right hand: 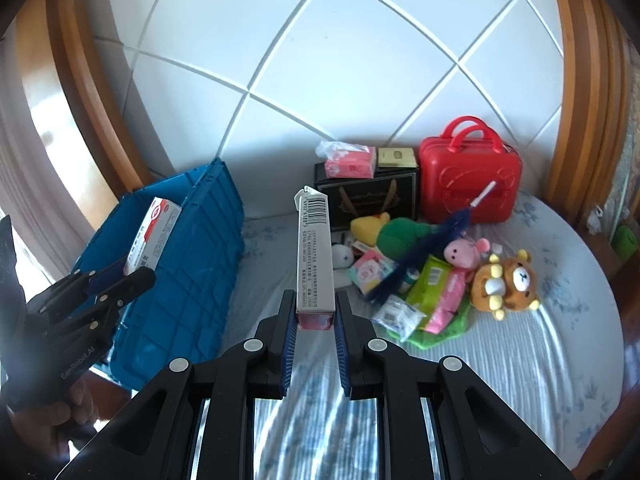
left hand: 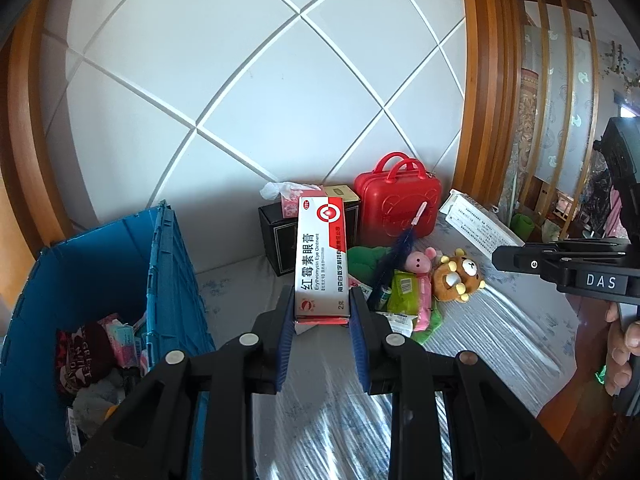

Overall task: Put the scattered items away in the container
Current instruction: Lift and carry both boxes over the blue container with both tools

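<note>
Our left claw (left hand: 322, 308) is clamped on a red-and-white ointment box (left hand: 320, 256), held upright just beside the blue crate (left hand: 168, 280) at its 9 o'clock. Our right claw (right hand: 315, 312) grips a slim grey carton (right hand: 315, 252) on end above the bed (right hand: 540, 340). At its 2 o'clock lies the pile: bear plush (right hand: 506, 284), pink plush (right hand: 460, 254), green wipes pack (right hand: 430, 282).
</note>
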The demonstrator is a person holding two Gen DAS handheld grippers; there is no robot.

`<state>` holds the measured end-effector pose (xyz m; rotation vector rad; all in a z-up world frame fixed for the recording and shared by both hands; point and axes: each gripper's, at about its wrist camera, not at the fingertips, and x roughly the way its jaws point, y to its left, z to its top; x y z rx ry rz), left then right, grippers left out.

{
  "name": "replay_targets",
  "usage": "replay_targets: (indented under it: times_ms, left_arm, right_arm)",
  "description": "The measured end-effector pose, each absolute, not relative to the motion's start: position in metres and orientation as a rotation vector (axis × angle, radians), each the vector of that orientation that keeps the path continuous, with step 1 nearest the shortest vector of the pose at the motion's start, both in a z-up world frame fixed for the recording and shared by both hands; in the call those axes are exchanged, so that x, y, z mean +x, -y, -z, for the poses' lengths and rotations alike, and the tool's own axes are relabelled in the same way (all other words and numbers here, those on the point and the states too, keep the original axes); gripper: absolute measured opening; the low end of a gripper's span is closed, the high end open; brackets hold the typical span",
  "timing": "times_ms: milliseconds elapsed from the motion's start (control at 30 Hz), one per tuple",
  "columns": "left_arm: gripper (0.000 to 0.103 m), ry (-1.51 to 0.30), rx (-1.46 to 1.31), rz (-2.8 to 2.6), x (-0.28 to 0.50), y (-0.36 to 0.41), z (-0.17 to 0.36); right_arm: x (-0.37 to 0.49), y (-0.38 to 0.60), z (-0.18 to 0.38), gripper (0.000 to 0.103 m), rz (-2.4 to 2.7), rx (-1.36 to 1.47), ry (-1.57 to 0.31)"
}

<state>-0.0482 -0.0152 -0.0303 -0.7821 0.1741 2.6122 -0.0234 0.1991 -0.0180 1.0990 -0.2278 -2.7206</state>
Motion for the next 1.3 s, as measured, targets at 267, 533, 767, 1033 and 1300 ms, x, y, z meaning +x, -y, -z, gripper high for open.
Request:
replay_targets:
  times_ms: [267, 533, 767, 1033, 1300]
  left_arm:
    - [0.026, -0.132, -0.780, -2.672, -0.056, 0.070, 0.020]
    - [0.026, -0.086, -0.783, -2.737, -0.060, 0.130, 0.018]
    - [0.026, -0.052, -0.790, -2.772, -0.059, 0.168, 0.020]
    - [0.026, -0.014, -0.813, -2.803, -0.060, 0.202, 0.024]
    - [0.026, 0.035, -0.853, -2.844, -0.062, 0.239, 0.033]
  right_arm:
    - [-0.032, -0.150, 0.011, 0.017, 2.689, 1.073, 0.191]
    - [-0.040, -0.094, 0.006, 0.017, 2.645, 1.044, 0.151]
    - [-0.044, -0.048, 0.001, 0.017, 2.609, 1.019, 0.127]
    - [-0.054, 0.006, -0.006, 0.017, 2.565, 0.995, 0.077]
    - [-0.066, 0.056, -0.007, 0.017, 2.511, 0.989, 0.016]
